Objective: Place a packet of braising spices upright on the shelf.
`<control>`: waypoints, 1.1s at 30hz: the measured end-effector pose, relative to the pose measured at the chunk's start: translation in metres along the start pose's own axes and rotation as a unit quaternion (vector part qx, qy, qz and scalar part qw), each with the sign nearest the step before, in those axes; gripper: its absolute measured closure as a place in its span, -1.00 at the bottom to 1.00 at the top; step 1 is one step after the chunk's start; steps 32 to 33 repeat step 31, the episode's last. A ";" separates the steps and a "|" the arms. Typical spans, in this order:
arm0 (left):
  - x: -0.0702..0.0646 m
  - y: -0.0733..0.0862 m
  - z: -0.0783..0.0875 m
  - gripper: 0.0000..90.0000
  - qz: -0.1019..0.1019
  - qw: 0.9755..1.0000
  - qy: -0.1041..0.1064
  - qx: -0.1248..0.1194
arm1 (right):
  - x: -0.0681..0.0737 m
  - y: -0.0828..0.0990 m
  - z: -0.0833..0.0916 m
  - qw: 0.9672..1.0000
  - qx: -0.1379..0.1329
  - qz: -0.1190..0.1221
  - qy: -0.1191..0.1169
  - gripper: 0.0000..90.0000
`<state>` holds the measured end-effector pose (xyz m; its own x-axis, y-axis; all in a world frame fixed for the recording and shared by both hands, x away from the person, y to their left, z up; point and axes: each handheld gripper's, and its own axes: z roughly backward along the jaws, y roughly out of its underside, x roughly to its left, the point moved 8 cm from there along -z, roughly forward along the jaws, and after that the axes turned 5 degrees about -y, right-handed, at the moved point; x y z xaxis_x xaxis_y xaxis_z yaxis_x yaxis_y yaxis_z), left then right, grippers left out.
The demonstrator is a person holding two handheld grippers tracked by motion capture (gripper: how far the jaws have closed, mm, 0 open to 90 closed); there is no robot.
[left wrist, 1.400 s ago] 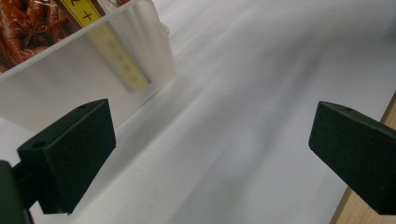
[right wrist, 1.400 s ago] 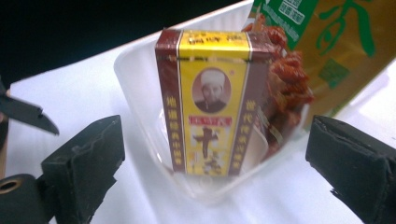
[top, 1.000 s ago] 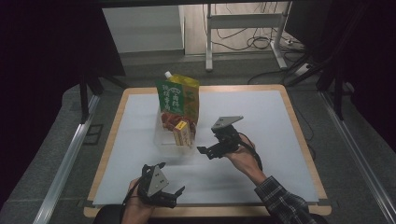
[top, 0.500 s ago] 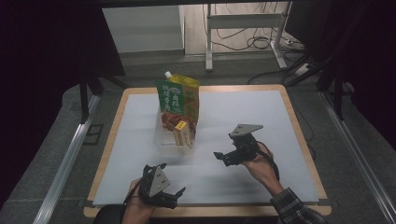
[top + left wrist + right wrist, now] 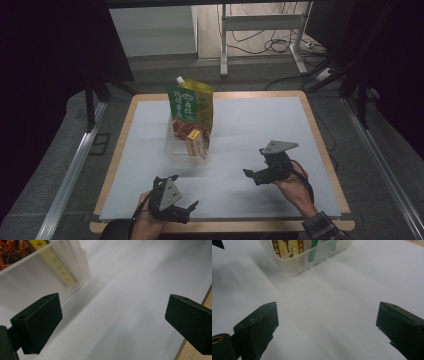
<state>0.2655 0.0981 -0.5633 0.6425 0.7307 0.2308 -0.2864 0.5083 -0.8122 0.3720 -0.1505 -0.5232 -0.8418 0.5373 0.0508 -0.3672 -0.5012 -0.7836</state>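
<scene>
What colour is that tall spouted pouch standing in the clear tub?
Green and yellow pouch, clearest in the high view.

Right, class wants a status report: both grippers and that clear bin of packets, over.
Left gripper open, empty, near table edge. Right gripper open, empty, right of the bin. Clear bin upright mid-table, green pouch and packets standing inside. Nothing between grippers and bin.

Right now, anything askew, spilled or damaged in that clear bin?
Nothing stands out. The clear bin sits flat on the white mat, the green pouch stands upright in it with smaller packets in front, and no spill shows. Left gripper and right gripper are open, apart from the bin.
</scene>
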 end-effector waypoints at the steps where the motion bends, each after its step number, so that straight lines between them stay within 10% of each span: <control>1: 0.000 0.000 0.000 -0.98 -0.001 1.000 0.000 0.000 | -0.001 0.002 0.001 1.000 0.002 0.001 0.003 -0.91; 33: 0.000 0.005 -0.005 -1.00 0.009 1.000 0.006 0.018 | -0.017 0.064 0.024 0.998 0.055 -0.031 0.020 -0.91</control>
